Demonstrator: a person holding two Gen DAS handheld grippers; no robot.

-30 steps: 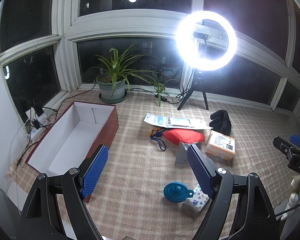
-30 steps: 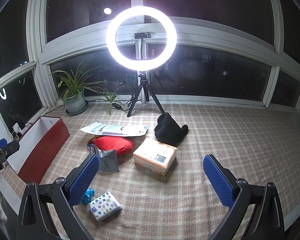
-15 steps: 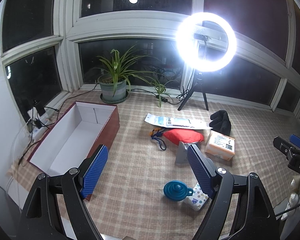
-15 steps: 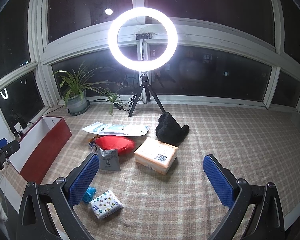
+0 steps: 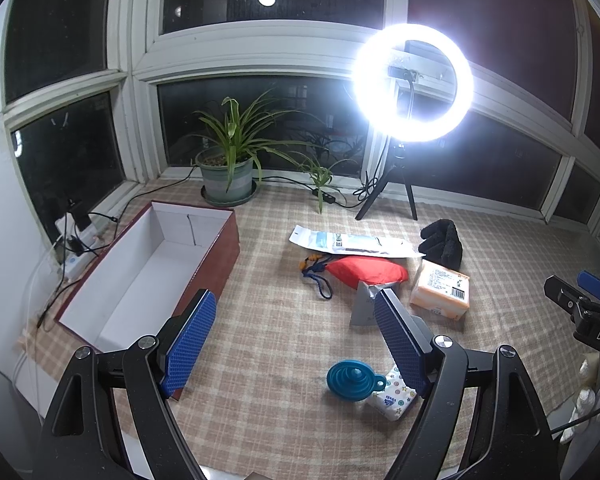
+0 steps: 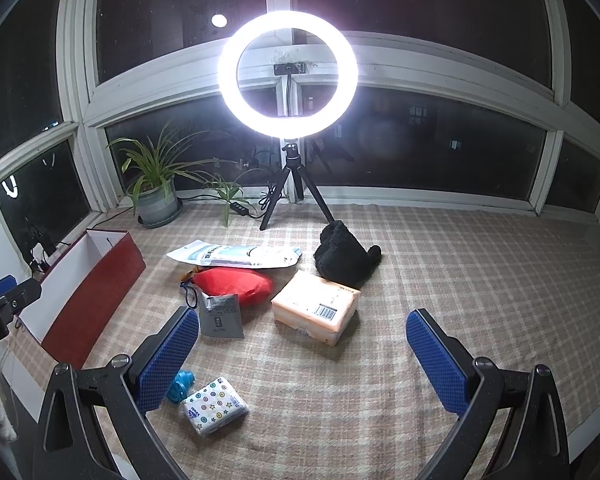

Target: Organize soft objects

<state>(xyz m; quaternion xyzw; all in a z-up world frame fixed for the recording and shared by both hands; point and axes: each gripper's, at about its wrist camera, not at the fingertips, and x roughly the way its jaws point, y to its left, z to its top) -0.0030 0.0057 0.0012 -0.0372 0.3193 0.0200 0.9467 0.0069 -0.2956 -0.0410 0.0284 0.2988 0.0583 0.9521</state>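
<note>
Soft items lie on the checked mat: a red pouch (image 5: 364,270) (image 6: 236,285), a black fuzzy item (image 5: 442,240) (image 6: 346,254), an orange tissue pack (image 5: 440,290) (image 6: 316,307), a small star-print tissue pack (image 5: 392,394) (image 6: 215,405), a long white packet (image 5: 352,242) (image 6: 236,255) and a grey sachet (image 5: 362,304) (image 6: 221,316). A blue funnel (image 5: 350,376) (image 6: 180,386) sits by the small pack. The open red box (image 5: 156,272) (image 6: 88,280) stands at left. My left gripper (image 5: 294,340) and right gripper (image 6: 302,354) are open, empty, above the mat.
A potted plant (image 5: 230,168) (image 6: 156,196) and a ring light on a tripod (image 5: 412,84) (image 6: 288,76) stand by the windows. Cables and a power strip (image 5: 74,240) lie left of the box. The mat's right half (image 6: 480,272) holds no objects.
Both views have shifted very slightly; the objects have not moved and both grippers stay open.
</note>
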